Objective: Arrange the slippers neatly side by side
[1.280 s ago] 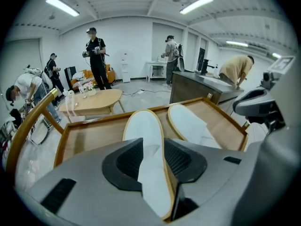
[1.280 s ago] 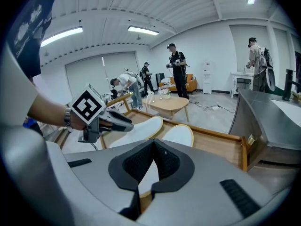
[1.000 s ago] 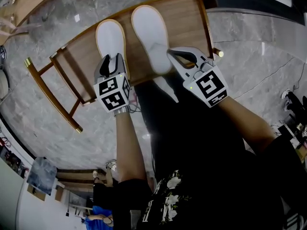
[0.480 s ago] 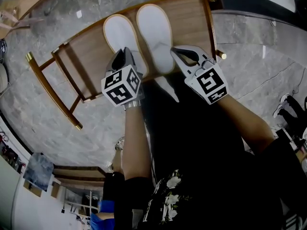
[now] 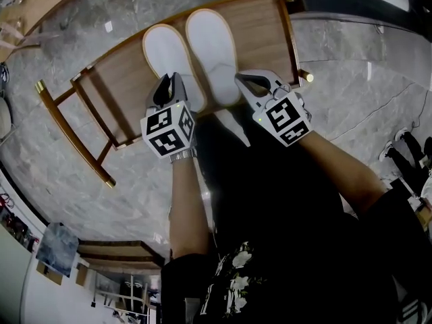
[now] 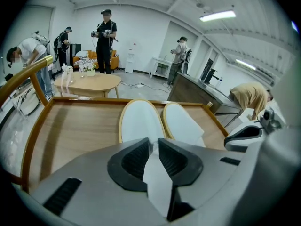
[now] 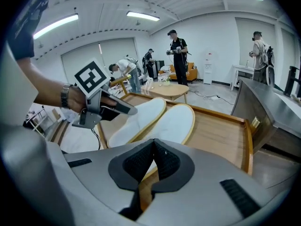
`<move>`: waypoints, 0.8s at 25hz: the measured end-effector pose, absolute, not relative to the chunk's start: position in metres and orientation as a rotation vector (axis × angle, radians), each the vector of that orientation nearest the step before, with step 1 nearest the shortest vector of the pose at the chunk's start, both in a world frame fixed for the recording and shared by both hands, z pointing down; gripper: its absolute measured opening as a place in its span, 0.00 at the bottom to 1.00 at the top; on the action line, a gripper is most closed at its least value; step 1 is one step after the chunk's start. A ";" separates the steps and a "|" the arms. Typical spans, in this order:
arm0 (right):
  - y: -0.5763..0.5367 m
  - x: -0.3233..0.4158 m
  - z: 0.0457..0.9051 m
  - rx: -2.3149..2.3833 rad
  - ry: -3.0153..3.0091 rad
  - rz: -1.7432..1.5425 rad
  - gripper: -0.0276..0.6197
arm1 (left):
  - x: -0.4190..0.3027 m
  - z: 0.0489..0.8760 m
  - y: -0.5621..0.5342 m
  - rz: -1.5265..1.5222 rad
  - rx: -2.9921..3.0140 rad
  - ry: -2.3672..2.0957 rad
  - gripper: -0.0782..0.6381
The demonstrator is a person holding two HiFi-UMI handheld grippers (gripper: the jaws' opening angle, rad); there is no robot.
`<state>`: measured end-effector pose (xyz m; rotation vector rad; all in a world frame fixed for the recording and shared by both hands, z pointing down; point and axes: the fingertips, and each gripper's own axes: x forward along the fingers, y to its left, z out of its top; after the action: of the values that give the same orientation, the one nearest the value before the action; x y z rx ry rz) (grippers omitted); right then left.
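Head view: left slipper (image 5: 164, 49) and right slipper (image 5: 210, 42) lie touching on the wooden bench (image 5: 263, 29). Left gripper (image 5: 171, 81) jaws, just opening slightly, pinch left slipper's heel. Right gripper (image 5: 241, 79) jaws together, empty. Risk: fabric snags on withdrawal, skewing the pair.

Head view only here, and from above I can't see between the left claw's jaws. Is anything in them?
Observer: Yes. The left gripper view shows the left claw pinching white heel fabric of the left slipper; its jaws have just been opening.
Operator: And the other claw?
Observer: Its own view shows the right claw with jaws together at the heel edge of the right slipper; whether they pinch it, I cannot tell.
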<state>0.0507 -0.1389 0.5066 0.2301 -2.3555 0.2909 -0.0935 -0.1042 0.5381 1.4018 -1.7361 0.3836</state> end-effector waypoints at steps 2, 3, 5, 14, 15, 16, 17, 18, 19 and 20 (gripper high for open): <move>-0.135 0.052 0.511 0.234 -2.347 0.292 0.04 | -0.093 0.533 -0.102 0.393 1.423 -1.737 0.20; -0.134 0.052 0.511 0.242 -2.351 0.297 0.04 | -0.092 0.530 -0.099 0.400 1.437 -1.733 0.20; -0.133 0.050 0.509 0.273 -2.360 0.314 0.04 | -0.087 0.523 -0.092 0.423 1.472 -1.717 0.20; -0.134 0.042 0.483 0.327 -2.446 0.339 0.04 | -0.043 0.462 -0.058 0.454 1.642 -1.694 0.16; -0.135 0.041 0.473 0.346 -2.472 0.338 0.04 | -0.042 0.452 -0.059 0.442 1.669 -1.710 0.14; -0.136 0.040 0.461 0.371 -2.498 0.330 0.04 | -0.043 0.441 -0.060 0.426 1.699 -1.725 0.14; -0.137 0.040 0.448 0.404 -2.524 0.318 0.04 | -0.044 0.431 -0.062 0.410 1.736 -1.735 0.13; -0.138 0.040 0.434 0.444 -2.549 0.307 0.04 | -0.045 0.419 -0.065 0.397 1.781 -1.741 0.12; -0.139 0.042 0.420 0.490 -2.572 0.296 0.04 | -0.045 0.406 -0.068 0.389 1.836 -1.742 0.12; -0.139 0.042 0.405 0.536 -2.593 0.284 0.04 | -0.045 0.393 -0.072 0.387 1.895 -1.742 0.12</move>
<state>0.0424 -0.1387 0.4049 0.5360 -2.5927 0.2843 -0.0453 -0.0720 0.3925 1.8952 -1.7421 0.3870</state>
